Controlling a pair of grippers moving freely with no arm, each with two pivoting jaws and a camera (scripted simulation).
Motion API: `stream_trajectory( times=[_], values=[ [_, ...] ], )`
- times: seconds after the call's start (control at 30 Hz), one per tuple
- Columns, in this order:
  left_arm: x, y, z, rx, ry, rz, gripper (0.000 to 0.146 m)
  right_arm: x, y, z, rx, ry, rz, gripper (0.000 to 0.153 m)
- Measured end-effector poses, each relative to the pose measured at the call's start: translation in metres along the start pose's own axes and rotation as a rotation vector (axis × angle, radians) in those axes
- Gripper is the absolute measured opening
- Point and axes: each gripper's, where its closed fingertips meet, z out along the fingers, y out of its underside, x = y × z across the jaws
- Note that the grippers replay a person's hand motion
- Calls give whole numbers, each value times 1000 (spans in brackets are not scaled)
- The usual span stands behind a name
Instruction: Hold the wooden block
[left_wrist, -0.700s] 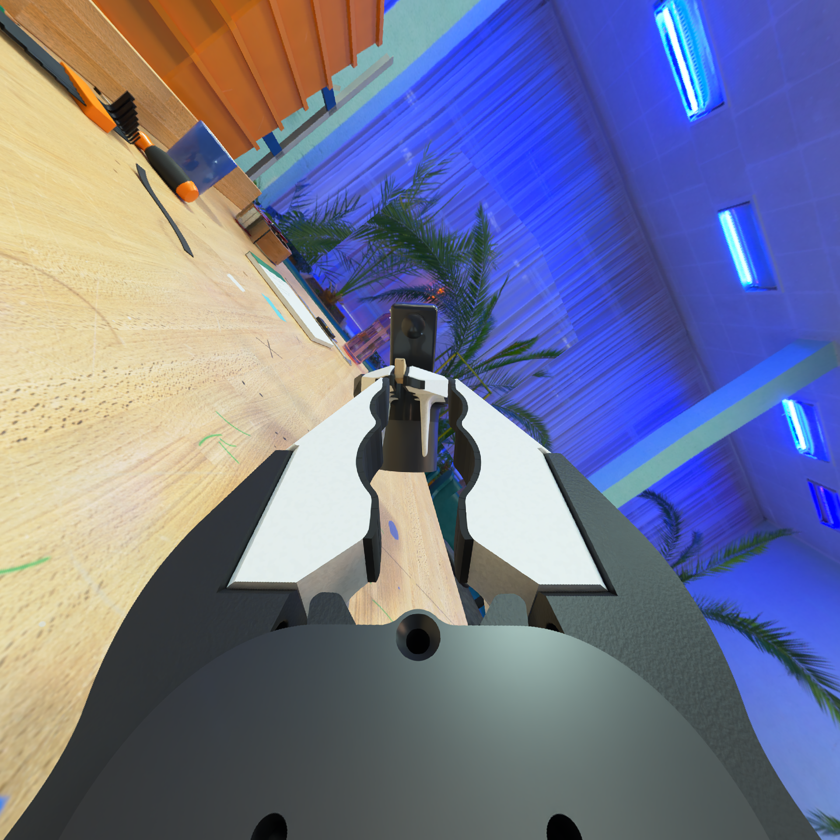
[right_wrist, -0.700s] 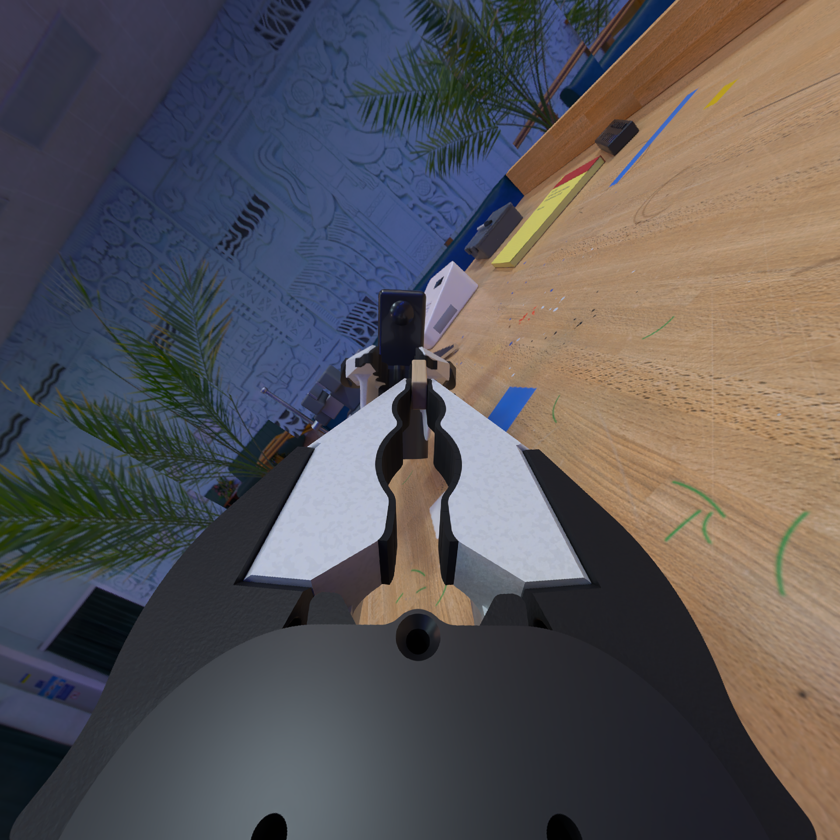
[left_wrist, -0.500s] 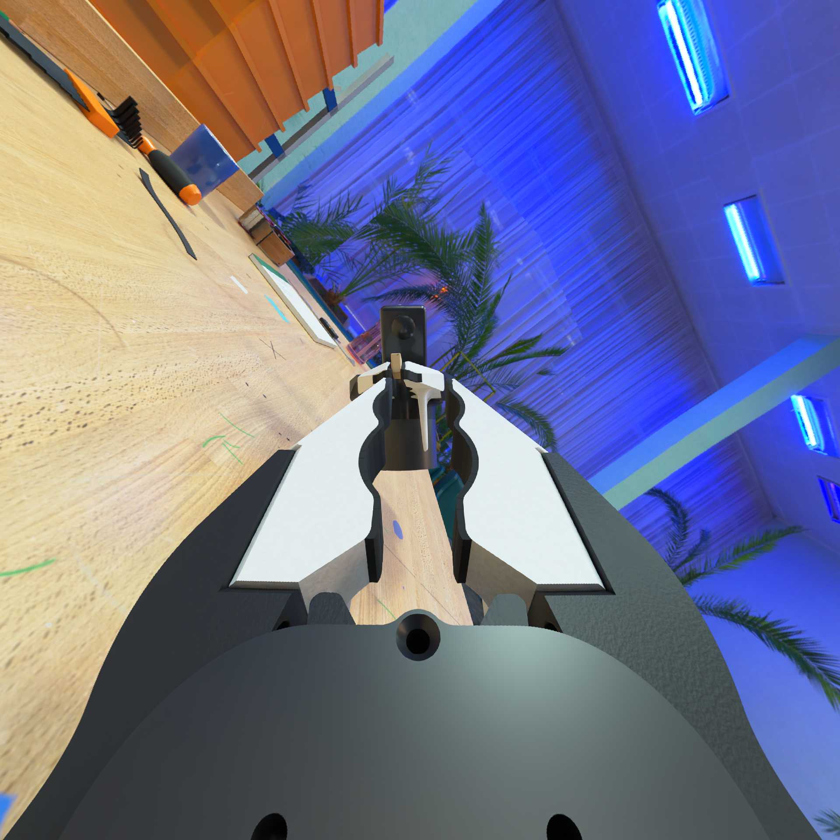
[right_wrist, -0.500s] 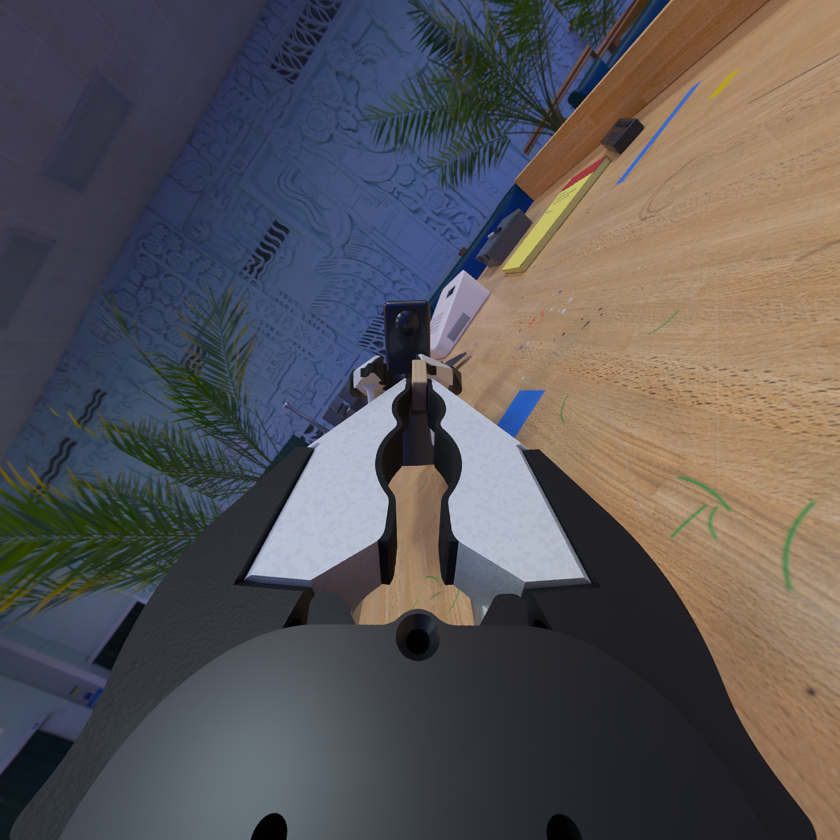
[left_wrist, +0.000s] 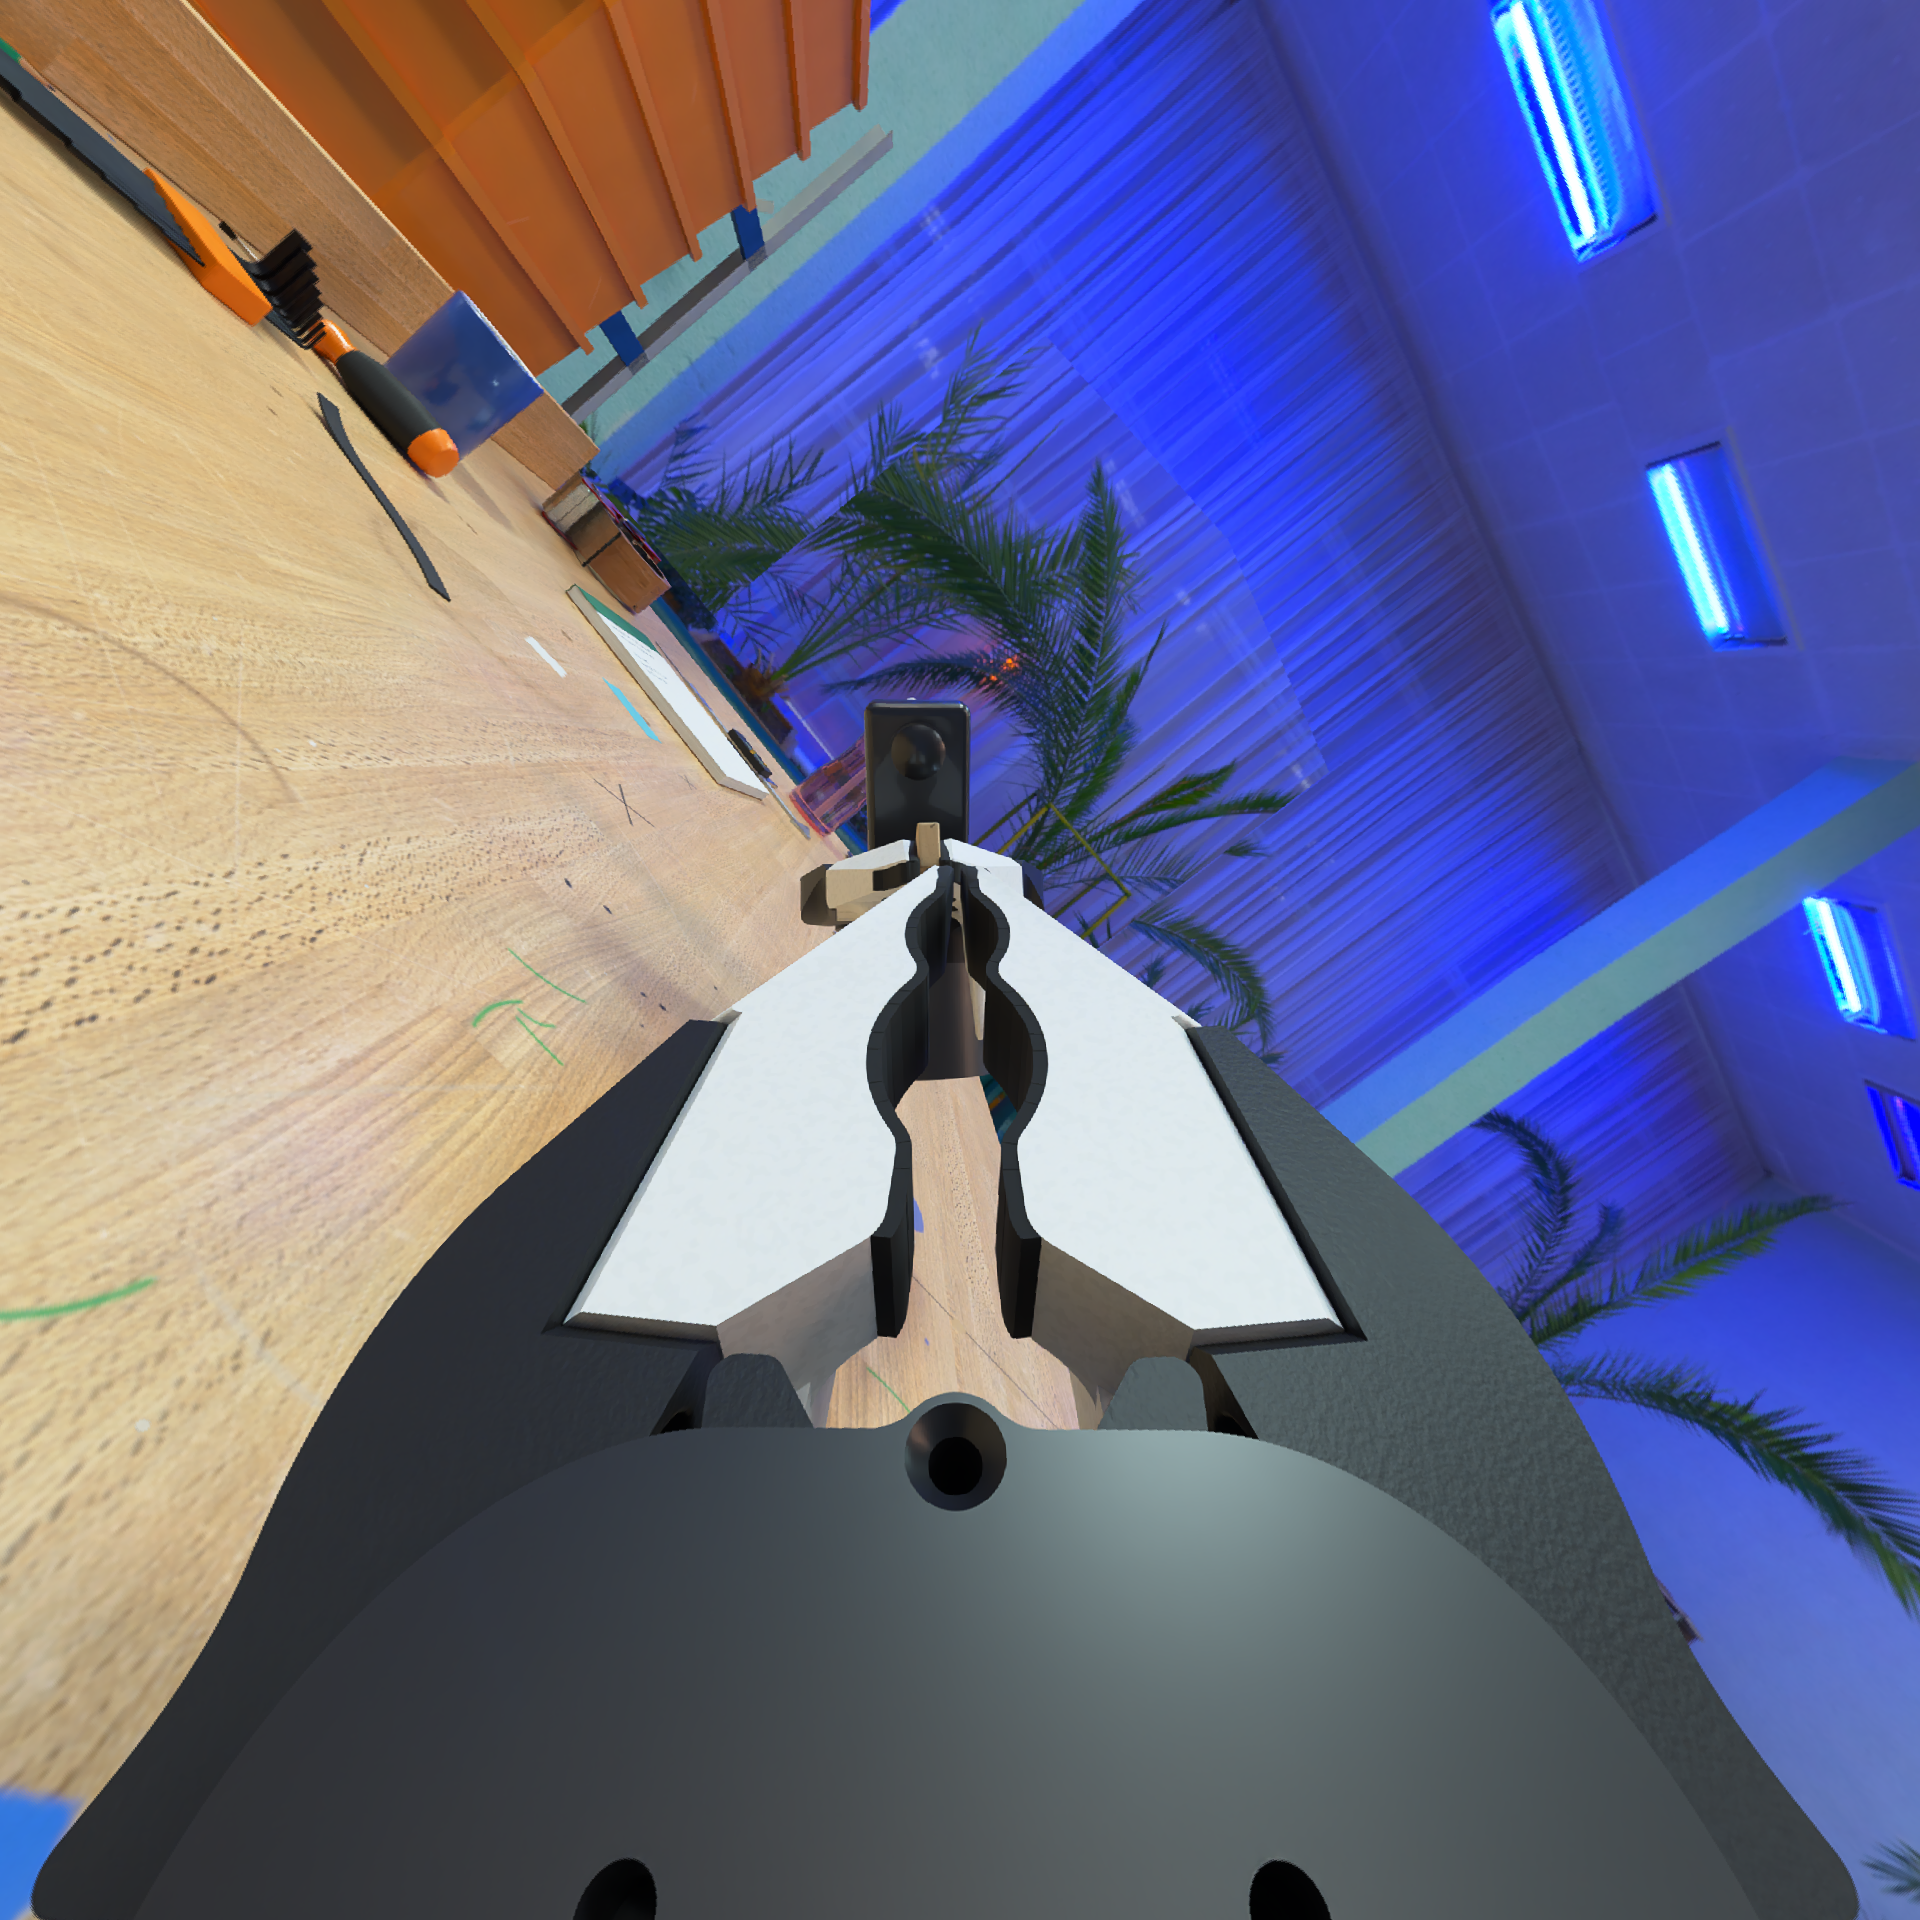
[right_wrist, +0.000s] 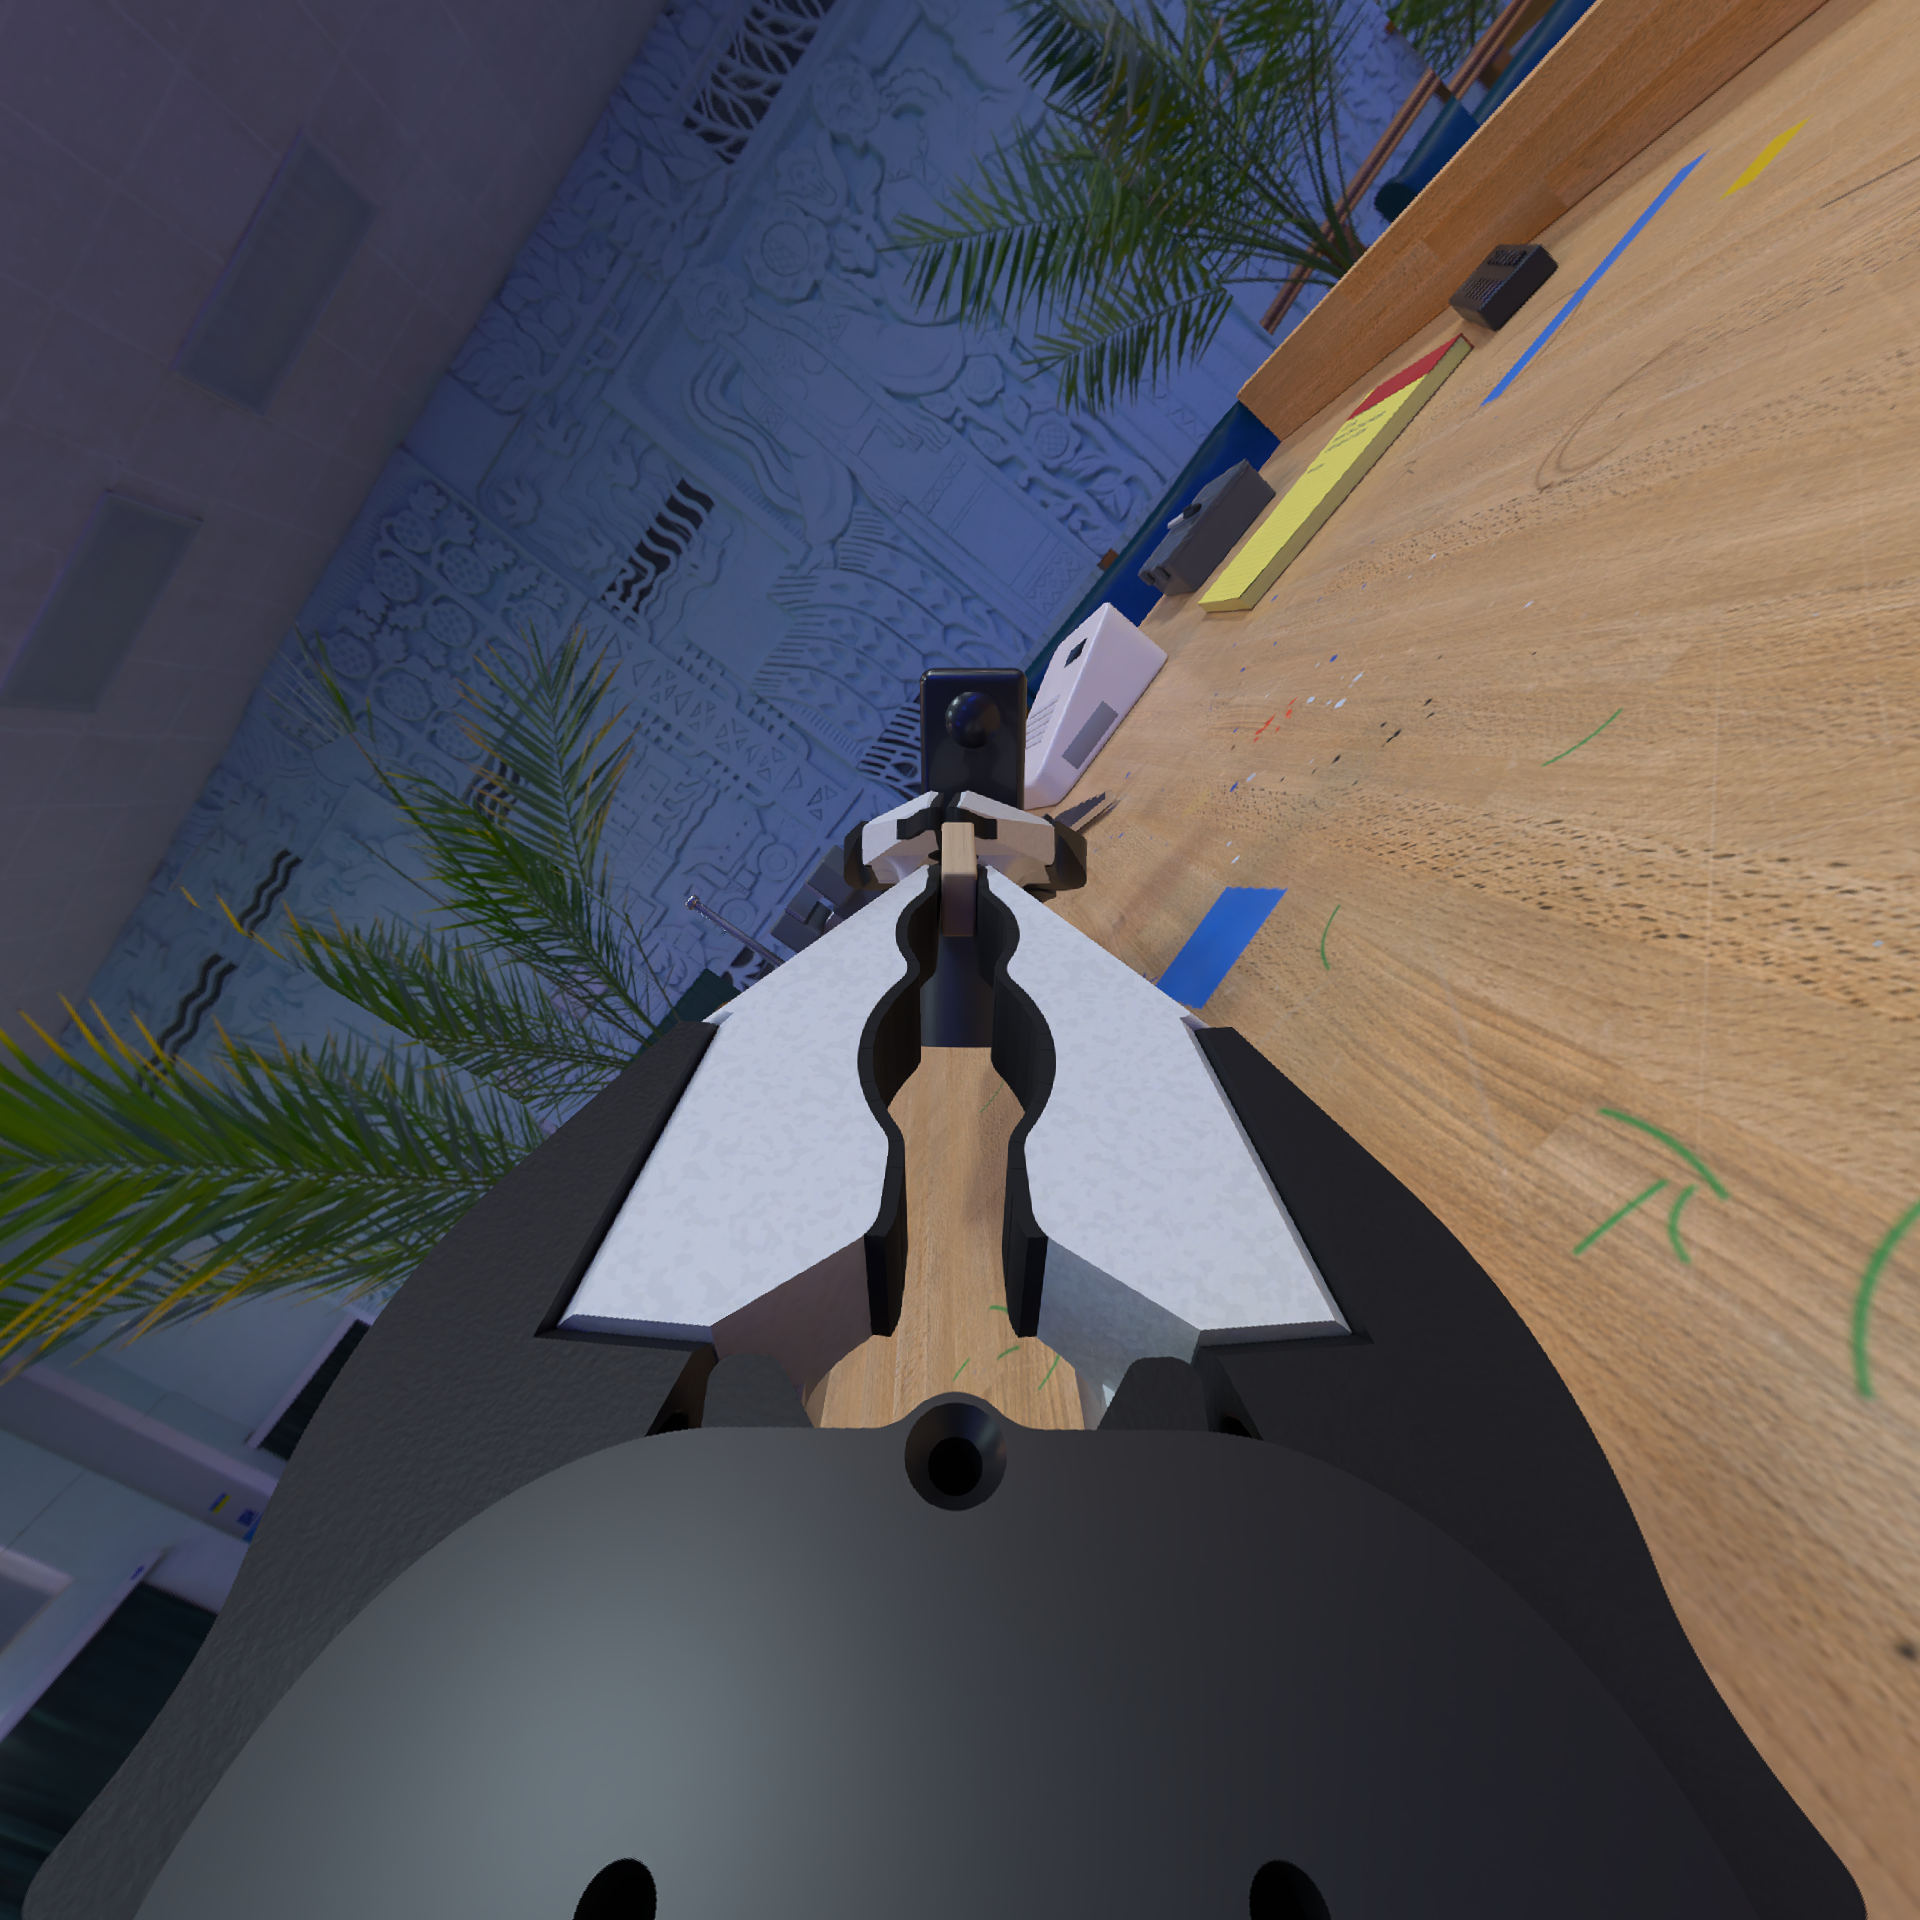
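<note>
**Left wrist view:** The left tongs are rolled onto their side, so the wooden surface rises along the left of the frame and a blue-lit wall fills the right. Their white fingers run forward and draw almost together at the tips, clamped on the wooden block. The block shows only as a thin, pale tan sliver standing just past the tips. Directly beyond it, head-on, are the right tongs, their black body upright behind the block. A dark shape fills the gap behind the left tips; what it is cannot be told. An orange-and-black screwdriver lies far up the surface, well apart from the block.

**Right wrist view:** The right tongs are rolled the opposite way, with the surface climbing the right of the frame and a carved grey wall on the left. Their tips sit close together, gripping the wooden block, a narrow, light, unmarked slat seen edge-on. Its far end passes between the white fingers of the left tongs, which face the camera. The block thus spans the two sets of tips. A strip of blue tape lies on the surface just beside the right tips, and a white box stands farther off.
</note>
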Motion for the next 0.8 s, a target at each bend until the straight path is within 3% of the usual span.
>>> stream_trajectory(
  times=[0.8],
  values=[
    [2,5,3,-22,45,-35,3,1,-1,-2,-4,-27,13,5]
  ],
)
